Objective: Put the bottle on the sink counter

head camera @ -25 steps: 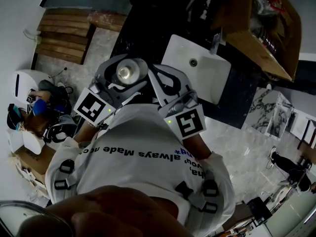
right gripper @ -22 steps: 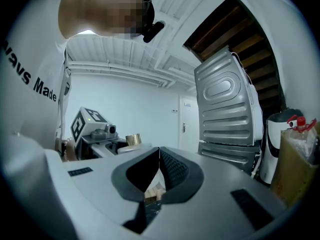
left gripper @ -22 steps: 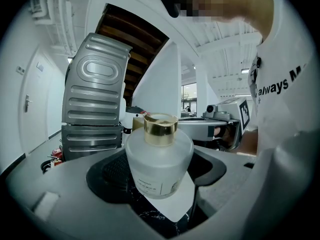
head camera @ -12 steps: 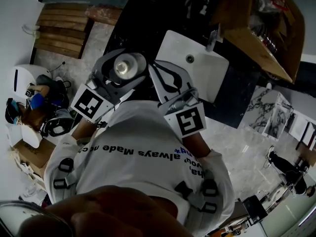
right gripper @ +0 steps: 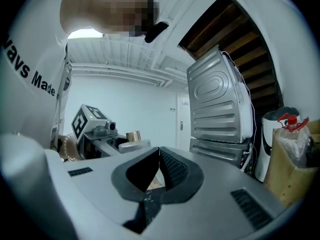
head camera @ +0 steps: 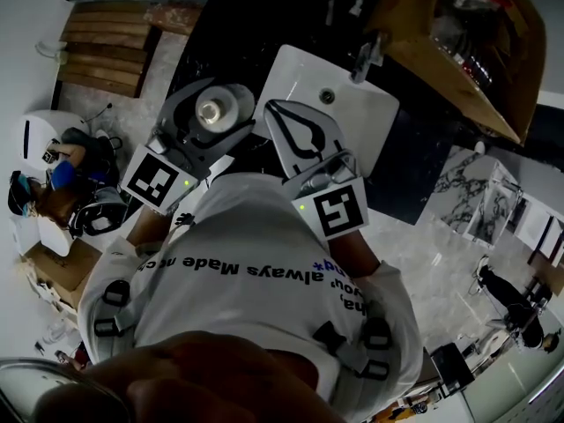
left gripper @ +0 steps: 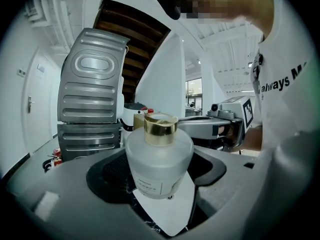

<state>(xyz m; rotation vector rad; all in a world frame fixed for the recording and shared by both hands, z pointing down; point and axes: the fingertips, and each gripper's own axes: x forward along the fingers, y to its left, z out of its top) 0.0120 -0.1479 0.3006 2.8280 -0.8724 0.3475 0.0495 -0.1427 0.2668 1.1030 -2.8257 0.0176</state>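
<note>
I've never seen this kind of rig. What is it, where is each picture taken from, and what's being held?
No robot: a person holds a two-jaw gripper in each hand. The head view looks down from a camera on the person's head; the other two cameras ride on the grippers, looking along their jaws. The left gripper is closed on a frosted bottle with a gold cap. The right gripper is shut and empty. Below lie a white sink and its dark counter; the bottle is not yet set down.
</note>
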